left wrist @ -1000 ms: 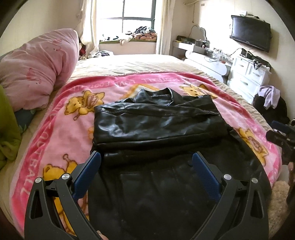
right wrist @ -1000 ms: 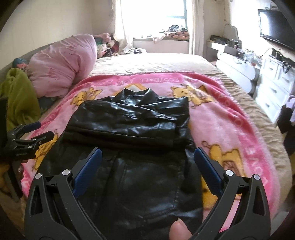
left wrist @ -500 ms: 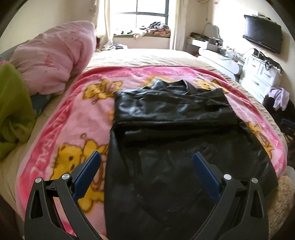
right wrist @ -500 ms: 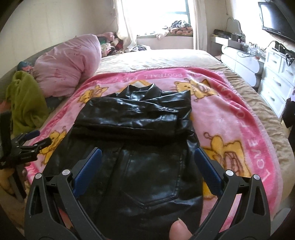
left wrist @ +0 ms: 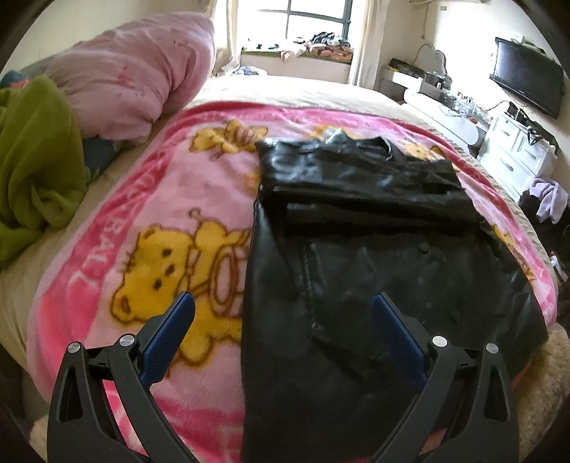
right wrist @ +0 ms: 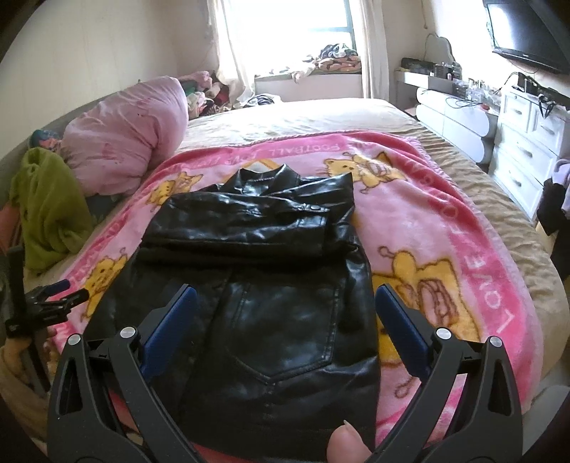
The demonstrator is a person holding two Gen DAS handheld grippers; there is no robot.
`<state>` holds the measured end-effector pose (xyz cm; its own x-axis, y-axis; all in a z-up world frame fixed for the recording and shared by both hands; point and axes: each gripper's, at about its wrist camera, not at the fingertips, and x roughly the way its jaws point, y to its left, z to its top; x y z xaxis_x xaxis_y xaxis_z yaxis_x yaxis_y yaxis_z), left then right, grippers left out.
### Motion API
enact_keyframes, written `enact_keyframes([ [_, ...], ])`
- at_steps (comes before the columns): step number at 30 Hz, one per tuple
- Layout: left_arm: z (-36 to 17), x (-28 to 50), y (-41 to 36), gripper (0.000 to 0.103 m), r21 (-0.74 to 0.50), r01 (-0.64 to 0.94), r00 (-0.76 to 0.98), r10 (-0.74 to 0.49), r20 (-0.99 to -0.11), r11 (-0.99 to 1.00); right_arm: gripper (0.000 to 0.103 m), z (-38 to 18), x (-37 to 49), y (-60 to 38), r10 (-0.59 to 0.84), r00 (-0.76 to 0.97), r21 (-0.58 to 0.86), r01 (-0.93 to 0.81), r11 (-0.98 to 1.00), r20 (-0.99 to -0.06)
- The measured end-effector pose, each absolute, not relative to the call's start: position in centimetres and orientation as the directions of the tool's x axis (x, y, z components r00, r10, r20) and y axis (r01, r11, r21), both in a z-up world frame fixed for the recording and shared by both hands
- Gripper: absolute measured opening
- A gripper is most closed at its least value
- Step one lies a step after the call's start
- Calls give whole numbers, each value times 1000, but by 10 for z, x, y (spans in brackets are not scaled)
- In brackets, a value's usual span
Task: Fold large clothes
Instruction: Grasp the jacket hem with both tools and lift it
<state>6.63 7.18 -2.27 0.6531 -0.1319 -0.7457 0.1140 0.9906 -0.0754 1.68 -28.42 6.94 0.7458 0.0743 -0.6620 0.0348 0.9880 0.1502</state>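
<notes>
Hem-to-collar fold next on black leather jacket [right wrist: 256, 292].
Left gripper [left wrist: 281, 313] and right gripper [right wrist: 285, 302] both spread wide, holding nothing; pinch the jacket's near hem corners (slippery leather), lift evenly.

Jacket [left wrist: 374, 267] hem cut off by frame edge; television [right wrist: 527, 32] cropped.

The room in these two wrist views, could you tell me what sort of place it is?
Most likely a home bedroom: a black leather jacket lies on a bed covered by a pink cartoon blanket, beside a white dresser and wall-mounted TV.
</notes>
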Motion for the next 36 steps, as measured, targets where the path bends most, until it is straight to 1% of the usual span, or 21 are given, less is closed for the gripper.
enact_keyframes([
  [3,-34,65,82,99,-91,105,635,-137,-760,990,94,61,15,-290,93,729,173,36,984,-679],
  [7,-50,64,93,99,-105,89,611,-138,-779,990,94,42,12,-301,90,692,160,37,986,-716],
  [12,-68,61,107,99,-170,76,582,-183,-793,982,94,12,5,-319,90,636,149,39,988,-766],
  [15,-76,59,110,99,-182,78,561,-194,-804,980,94,-4,-1,-330,117,606,180,44,983,-787],
  [18,-81,55,109,99,-215,102,541,-236,-807,971,94,-18,-8,-338,142,584,211,52,976,-799],
  [21,-86,48,103,99,-253,131,516,-284,-808,959,93,-32,-15,-342,196,559,265,44,963,-806],
  [23,-91,44,98,99,-274,154,494,-314,-811,949,87,-44,-18,-341,229,527,295,42,955,-819],
  [24,-94,42,95,99,-274,159,487,-317,-814,948,86,-48,-19,-340,237,519,298,36,954,-821],
  [27,-101,38,91,99,-261,162,480,-307,-822,952,76,-56,-25,-333,259,499,301,4,954,-827],
  [30,-103,36,92,97,-276,151,487,-314,-815,949,63,-57,-31,-332,284,499,323,-9,946,-818],
  [31,-103,35,92,95,-283,147,489,-318,-812,948,54,-57,-32,-332,296,501,334,-15,943,-813],
  [32,-103,34,93,83,-285,144,490,-319,-812,948,49,-56,-34,-332,309,504,345,-23,938,-807],
  [33,-104,33,94,77,-286,138,490,-316,-813,948,44,-56,-37,-331,312,508,343,-34,939,-803],
  [34,-104,33,94,71,-290,134,490,-318,-812,948,33,-56,-36,-331,314,513,342,-42,939,-799],
  [35,-104,32,94,61,-302,138,488,-330,-808,943,24,-54,-38,-332,319,524,349,-45,936,-790],
  [36,-103,32,94,55,-314,139,485,-341,-805,939,21,-52,-40,-335,337,537,370,-50,928,-774],
])
